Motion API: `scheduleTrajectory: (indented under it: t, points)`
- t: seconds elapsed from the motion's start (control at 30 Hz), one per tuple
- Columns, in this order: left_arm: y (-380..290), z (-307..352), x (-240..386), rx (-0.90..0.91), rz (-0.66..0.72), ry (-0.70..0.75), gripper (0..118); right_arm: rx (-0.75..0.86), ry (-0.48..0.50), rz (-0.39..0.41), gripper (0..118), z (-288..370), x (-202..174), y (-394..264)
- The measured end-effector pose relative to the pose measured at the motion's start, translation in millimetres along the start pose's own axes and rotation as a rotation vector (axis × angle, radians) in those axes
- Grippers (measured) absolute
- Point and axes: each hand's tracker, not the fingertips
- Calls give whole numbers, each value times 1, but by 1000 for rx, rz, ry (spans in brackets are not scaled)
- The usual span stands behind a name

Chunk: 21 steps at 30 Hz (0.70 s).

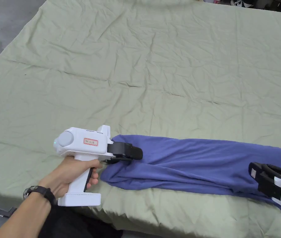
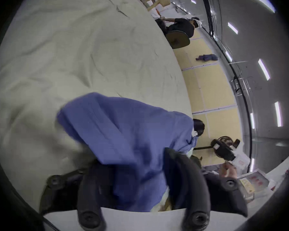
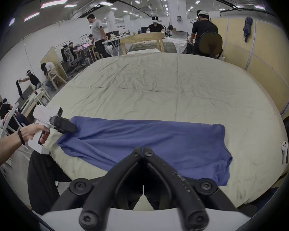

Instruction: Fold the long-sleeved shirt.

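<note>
I've got the blue long-sleeved shirt (image 1: 195,164) lying as a long narrow band along the near edge of the table (image 1: 155,68), soft knit, bunched into lengthwise folds, the sleeves not separable from the body. The table is covered by a pale green sheet (image 1: 74,93), matte and heavily creased. My left tool (image 1: 136,154) is at the shirt's left end: black jaws on a white plastic pistol-grip body, held by my left hand (image 1: 71,176), which wears a dark wristband (image 1: 39,190). In the left gripper view the fabric (image 2: 133,151) drapes up between both jaws and looks pinched, motion-blurred. My right tool (image 1: 254,172) sits over the shirt's right end, its body cut off by the frame edge in the head view. In the right gripper view its jaws (image 3: 143,151) meet tip to tip, closed, above the blue cloth (image 3: 157,138); I can't tell whether any fabric is caught between them. That view also shows the right end with a hemmed edge (image 3: 223,134), and other people (image 3: 97,34) at tables behind.
</note>
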Motion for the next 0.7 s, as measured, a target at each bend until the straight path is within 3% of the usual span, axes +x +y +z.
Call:
scheduleTrajectory:
  t: [0.03, 0.17, 0.27, 0.4, 0.7]
  points:
    - [-1, -3, 0, 6, -2, 11, 21, 4, 10, 2, 1, 0, -3, 1]
    - [-6, -4, 0, 20, 26, 28, 9, 10, 30, 10, 1, -1, -8, 2]
    - [-8, 1, 11, 29, 2, 87, 8, 10, 35, 7, 1, -2, -7, 2]
    - [-10, 14, 31, 43, -153, 193, 7, 22, 33, 11, 1, 0, -5, 4]
    - [0, 66, 23, 136, -99, 359, 6, 53, 20, -33, 1, 4, 8, 3]
